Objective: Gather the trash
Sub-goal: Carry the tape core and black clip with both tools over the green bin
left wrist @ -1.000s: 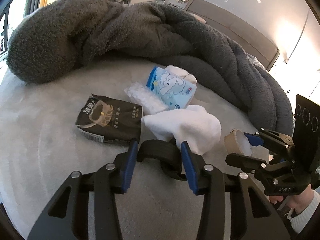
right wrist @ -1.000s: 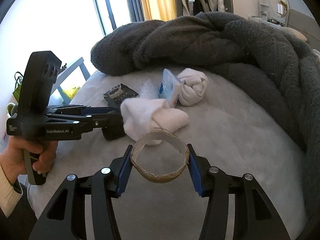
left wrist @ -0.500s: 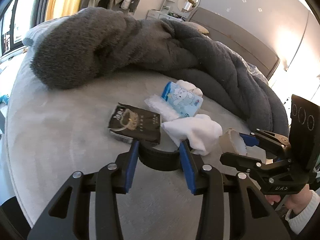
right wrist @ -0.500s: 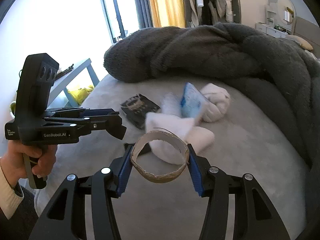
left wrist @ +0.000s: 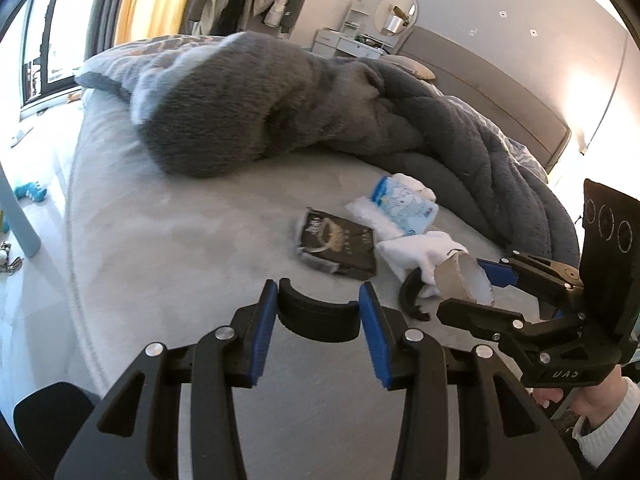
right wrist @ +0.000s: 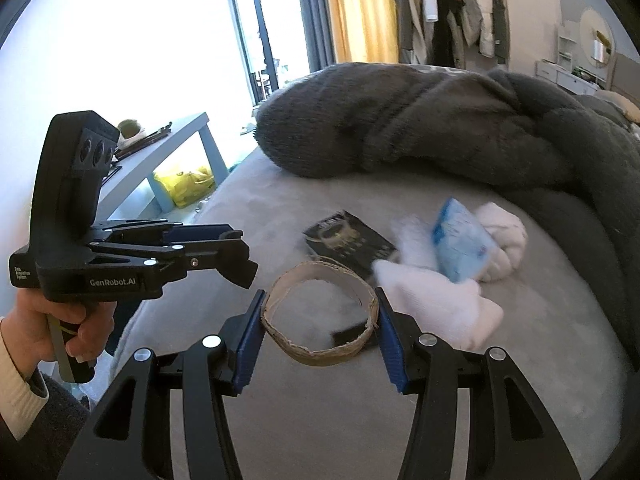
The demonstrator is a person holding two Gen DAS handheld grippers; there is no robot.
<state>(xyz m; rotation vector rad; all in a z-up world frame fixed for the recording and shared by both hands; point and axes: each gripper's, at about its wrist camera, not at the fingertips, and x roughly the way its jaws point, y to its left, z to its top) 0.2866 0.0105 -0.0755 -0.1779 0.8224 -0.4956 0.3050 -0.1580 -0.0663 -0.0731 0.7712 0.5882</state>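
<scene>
My left gripper (left wrist: 318,318) is shut on a curved black plastic piece (left wrist: 318,314) and holds it above the grey bed (left wrist: 168,248). My right gripper (right wrist: 320,320) is shut on a cardboard tape ring (right wrist: 320,316), also held above the bed; it shows in the left wrist view (left wrist: 464,280) too. On the bed lie a black packet (left wrist: 340,242), a blue tissue pack (left wrist: 404,206), a white cloth (left wrist: 420,252) and another black curved piece (left wrist: 412,296). The left gripper also shows at the left of the right wrist view (right wrist: 236,252).
A thick dark grey blanket (left wrist: 280,100) is heaped across the back and right of the bed. A rolled white sock (right wrist: 500,240) lies behind the tissue pack. A blue side table (right wrist: 168,148) with a yellow bag (right wrist: 184,184) under it stands left of the bed.
Both grippers have lifted and pulled back from the pile, each keeping its hold. The left one has risen with the black piece and turned left.
</scene>
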